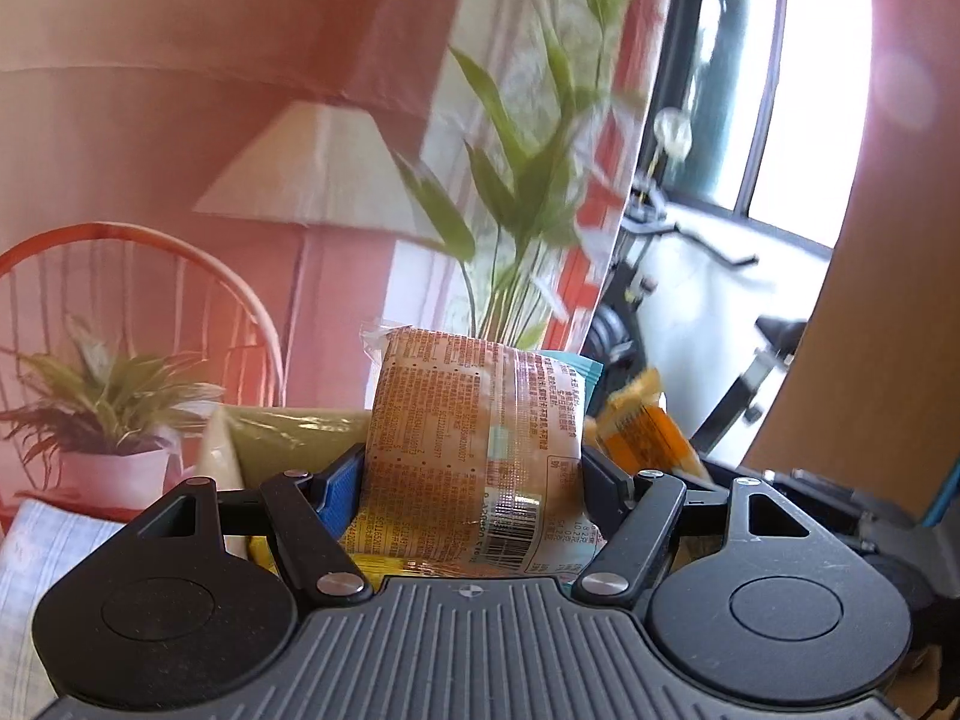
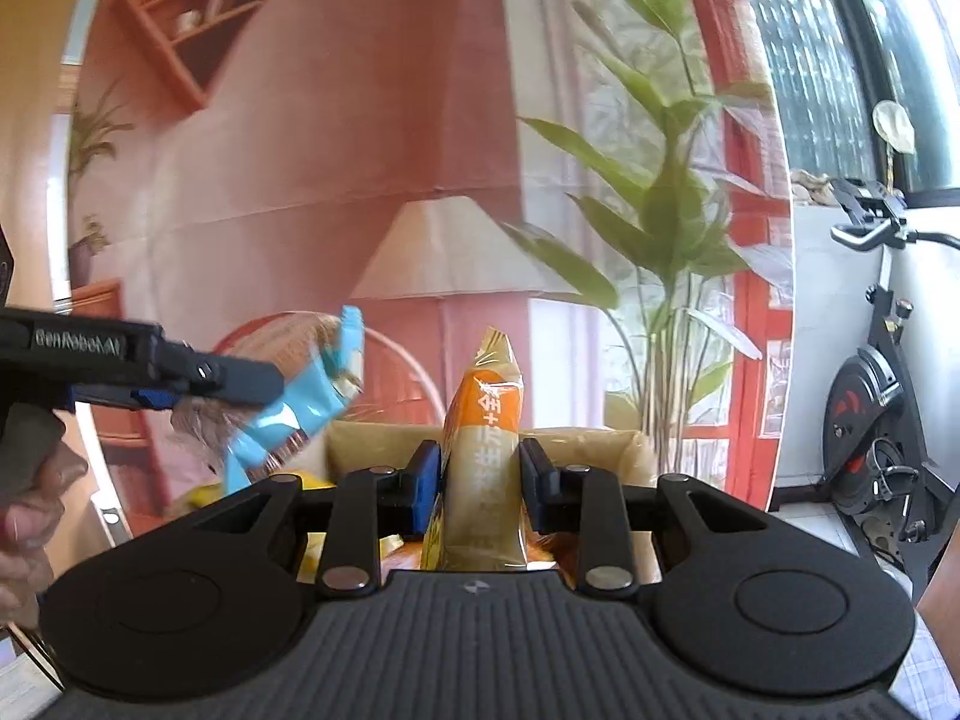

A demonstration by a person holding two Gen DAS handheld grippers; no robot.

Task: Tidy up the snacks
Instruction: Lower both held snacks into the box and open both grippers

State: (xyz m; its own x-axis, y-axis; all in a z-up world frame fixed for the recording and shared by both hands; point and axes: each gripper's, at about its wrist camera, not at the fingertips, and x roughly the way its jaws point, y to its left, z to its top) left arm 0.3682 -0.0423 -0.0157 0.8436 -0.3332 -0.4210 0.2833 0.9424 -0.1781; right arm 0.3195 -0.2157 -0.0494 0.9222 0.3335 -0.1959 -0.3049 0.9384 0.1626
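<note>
My left gripper (image 1: 474,480) has its jaws clamped on a clear-wrapped bread packet (image 1: 480,438) with a blue edge. My right gripper (image 2: 477,483) is clamped on an upright orange snack pouch (image 2: 483,450) — held above a cardboard box (image 2: 636,450).

Orange-printed clear packet (image 1: 474,450) with black barcode and teal edge; orange-and-cream packet (image 2: 483,462) with white lettering; black grippers (image 2: 480,480) with blue pads (image 2: 425,492); tan box (image 2: 600,450); terracotta backdrop (image 2: 336,138) with cream lamp and green leaves.
</note>
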